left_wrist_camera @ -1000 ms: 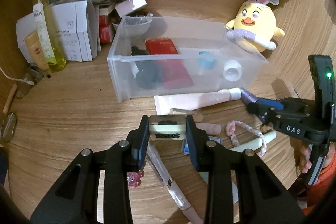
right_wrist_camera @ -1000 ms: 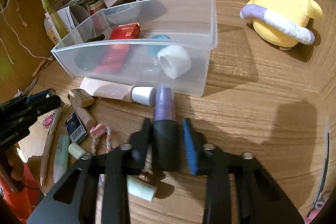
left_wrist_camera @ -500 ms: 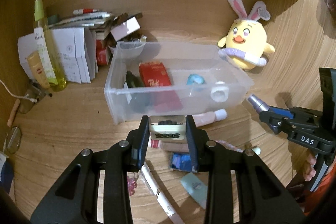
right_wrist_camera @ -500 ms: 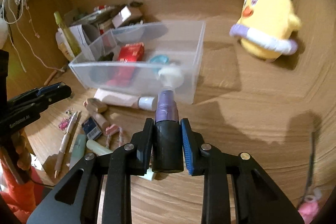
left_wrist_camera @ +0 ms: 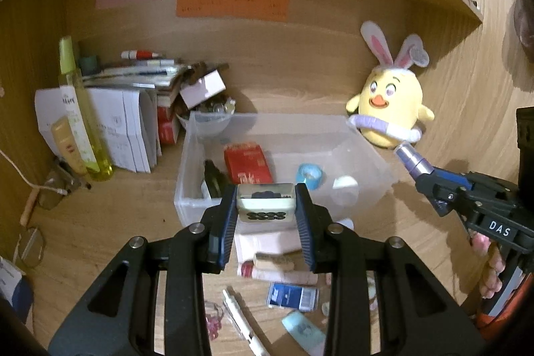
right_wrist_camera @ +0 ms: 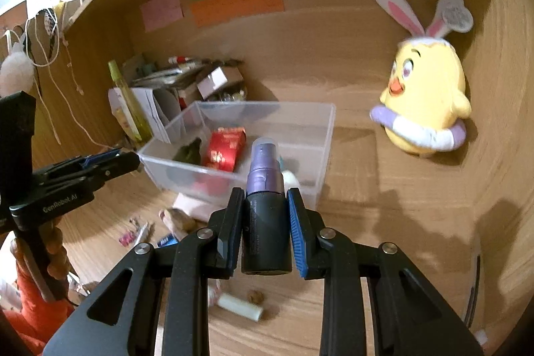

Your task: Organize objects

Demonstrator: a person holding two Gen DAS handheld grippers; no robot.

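Observation:
My left gripper (left_wrist_camera: pixel 266 206) is shut on a small cream box with dark dots (left_wrist_camera: pixel 265 206), held in the air in front of the clear plastic bin (left_wrist_camera: pixel 187 162). My right gripper (right_wrist_camera: pixel 266 216) is shut on a black bottle with a purple top (right_wrist_camera: pixel 265 202), also lifted above the desk; in the left wrist view that bottle (left_wrist_camera: pixel 412 160) pokes out at the right beside the bin. The bin (right_wrist_camera: pixel 328 135) holds a red packet (left_wrist_camera: pixel 247 162), a dark item, a blue tape roll (left_wrist_camera: pixel 309 174) and a white roll (left_wrist_camera: pixel 345 182).
A yellow plush chick (left_wrist_camera: pixel 388 109) sits right of the bin. Papers, a yellow-green spray bottle (left_wrist_camera: pixel 81 122) and small boxes crowd the back left corner. Loose tubes, a pen (left_wrist_camera: pixel 240 319), a blue card (left_wrist_camera: pixel 292 296) and a corked piece lie on the desk below my grippers. A shelf runs overhead.
Both grippers have risen off the desk with their objects and tilted up, so the bin and loose items sit lower and farther off. The grips are unchanged.

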